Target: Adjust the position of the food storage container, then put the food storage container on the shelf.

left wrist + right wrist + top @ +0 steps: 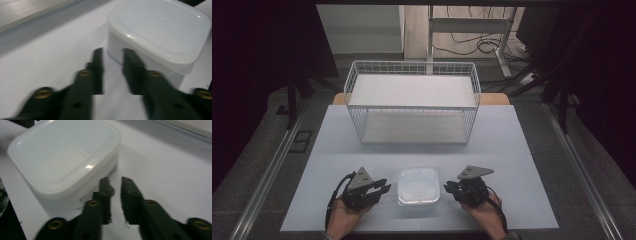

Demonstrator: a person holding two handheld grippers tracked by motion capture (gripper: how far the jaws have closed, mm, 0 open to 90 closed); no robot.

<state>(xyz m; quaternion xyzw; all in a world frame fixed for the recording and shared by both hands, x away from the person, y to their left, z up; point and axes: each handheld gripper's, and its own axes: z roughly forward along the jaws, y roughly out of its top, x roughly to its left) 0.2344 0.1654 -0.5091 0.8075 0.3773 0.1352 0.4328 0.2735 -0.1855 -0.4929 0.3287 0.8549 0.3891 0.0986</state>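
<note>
Flanking the tub (419, 186) at the table's (512, 150) near edge, I judge the approach step in hand. Left gripper (384, 186) sits just left of it, right gripper (447, 187) just right, both low and pointing inward. Jaws stand slightly apart, pinching nothing. Next: spread wider, close on the sides, lift toward the basket (412, 67).

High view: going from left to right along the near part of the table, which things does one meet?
Left tongs → lidded white plastic container → right tongs.
</note>
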